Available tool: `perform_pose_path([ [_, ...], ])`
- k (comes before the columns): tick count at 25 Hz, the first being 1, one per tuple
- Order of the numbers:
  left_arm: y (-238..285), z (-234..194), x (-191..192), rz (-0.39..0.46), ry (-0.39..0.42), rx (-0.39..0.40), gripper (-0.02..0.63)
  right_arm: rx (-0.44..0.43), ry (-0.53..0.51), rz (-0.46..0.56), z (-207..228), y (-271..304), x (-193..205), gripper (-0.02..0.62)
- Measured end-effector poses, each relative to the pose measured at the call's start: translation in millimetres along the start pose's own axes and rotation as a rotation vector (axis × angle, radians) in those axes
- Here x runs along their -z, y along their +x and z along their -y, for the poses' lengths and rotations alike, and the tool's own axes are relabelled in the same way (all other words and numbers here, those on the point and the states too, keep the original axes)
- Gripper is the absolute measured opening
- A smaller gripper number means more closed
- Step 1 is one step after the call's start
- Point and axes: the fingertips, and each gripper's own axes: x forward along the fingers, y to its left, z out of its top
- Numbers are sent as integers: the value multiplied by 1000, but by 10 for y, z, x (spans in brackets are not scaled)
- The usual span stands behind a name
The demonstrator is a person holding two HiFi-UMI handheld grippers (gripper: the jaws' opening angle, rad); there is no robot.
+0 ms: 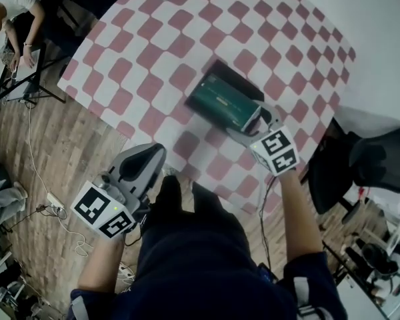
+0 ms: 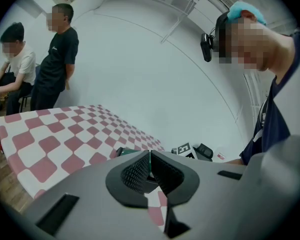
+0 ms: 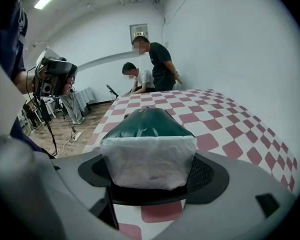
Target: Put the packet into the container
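Green packet, white end clamped by right gripper (over checkered table), left gripper jaws together

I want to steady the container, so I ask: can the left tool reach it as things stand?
Probably yes: bare checked cloth lies between the left tool and the container, though the packet in the right tool covers most of it.

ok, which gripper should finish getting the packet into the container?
Right. The right gripper is shut on the white end of the packet, which is at the black container. The left gripper is shut, empty, near the edge of the table.
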Motion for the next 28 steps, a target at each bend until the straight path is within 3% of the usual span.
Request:
perform_pose_path([
  [10,-15,-66,28,1,-17,-15,32,2,-69,-81,-19,108,69,420],
  [28,76,64,50,-16,-5,14,32,-69,-87,-110,-99,117,73,425],
])
